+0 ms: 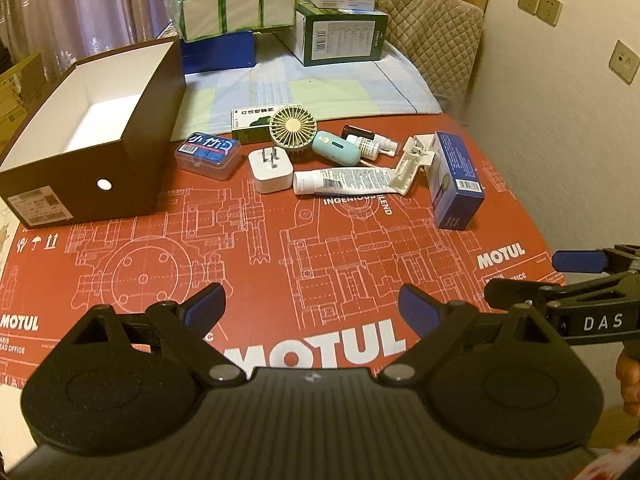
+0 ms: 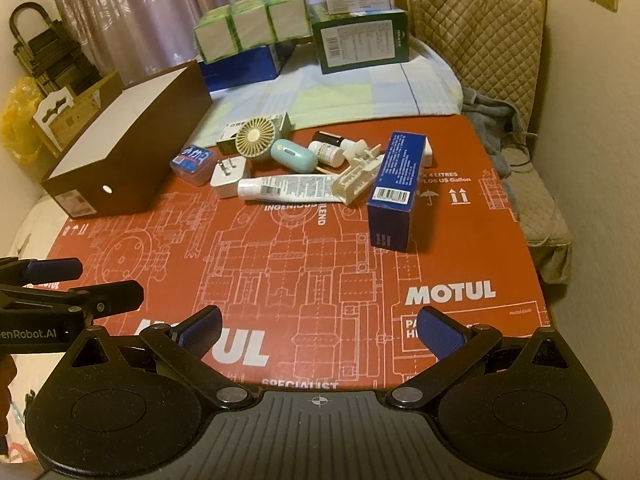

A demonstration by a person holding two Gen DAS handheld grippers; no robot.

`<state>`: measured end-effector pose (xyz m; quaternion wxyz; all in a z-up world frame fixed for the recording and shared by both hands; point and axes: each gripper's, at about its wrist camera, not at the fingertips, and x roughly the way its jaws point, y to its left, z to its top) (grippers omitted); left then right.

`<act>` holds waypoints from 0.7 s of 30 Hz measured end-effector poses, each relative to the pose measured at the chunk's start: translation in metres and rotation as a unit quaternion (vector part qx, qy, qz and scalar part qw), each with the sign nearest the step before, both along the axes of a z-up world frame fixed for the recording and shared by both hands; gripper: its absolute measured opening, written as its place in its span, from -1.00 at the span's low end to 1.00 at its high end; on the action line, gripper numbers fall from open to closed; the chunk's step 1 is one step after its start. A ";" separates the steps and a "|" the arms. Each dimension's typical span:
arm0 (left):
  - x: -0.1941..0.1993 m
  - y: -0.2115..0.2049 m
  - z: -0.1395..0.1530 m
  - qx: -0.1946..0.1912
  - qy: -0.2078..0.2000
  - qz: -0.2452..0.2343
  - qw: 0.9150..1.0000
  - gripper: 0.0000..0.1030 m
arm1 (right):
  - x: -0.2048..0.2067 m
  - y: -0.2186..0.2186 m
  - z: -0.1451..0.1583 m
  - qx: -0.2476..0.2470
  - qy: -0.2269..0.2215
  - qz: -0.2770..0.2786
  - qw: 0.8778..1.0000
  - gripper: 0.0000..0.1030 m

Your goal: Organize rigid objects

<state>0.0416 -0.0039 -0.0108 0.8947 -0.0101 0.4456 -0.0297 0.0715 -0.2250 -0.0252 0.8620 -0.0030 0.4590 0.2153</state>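
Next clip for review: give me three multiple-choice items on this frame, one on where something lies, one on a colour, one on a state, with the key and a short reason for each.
1. Where does the white plug adapter lie?
A. Inside the brown box
B. On the red mat, between the small clear case and the white tube
C. On the green cartons at the back

2. What colour is the upright carton at the right end of the clutter?
A. Blue
B. Yellow
C. Pink

3. What state is the brown box in?
A. Closed with a lid
B. Open-topped, nothing visible inside
C. Tipped on its side

Key: 1 B, it sits on the red mat between the clear case and the white tube. 2 A, its faces are blue. 3 B, the left wrist view shows its bare white interior.
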 end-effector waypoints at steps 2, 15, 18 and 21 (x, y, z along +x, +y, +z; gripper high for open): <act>0.005 0.000 0.000 0.000 0.001 -0.003 1.000 0.78 | 0.004 0.000 0.000 0.000 0.001 -0.003 1.000 0.96; 0.033 0.009 -0.003 0.000 0.008 -0.012 1.000 0.78 | 0.025 0.008 -0.003 -0.001 0.009 -0.015 1.000 0.96; 0.039 0.012 -0.004 -0.001 0.008 -0.013 1.000 0.78 | 0.028 0.009 -0.003 -0.001 0.011 -0.017 1.000 0.96; 0.045 0.014 -0.005 -0.002 0.009 -0.015 1.000 0.78 | 0.034 0.011 -0.004 -0.001 0.012 -0.022 1.000 0.96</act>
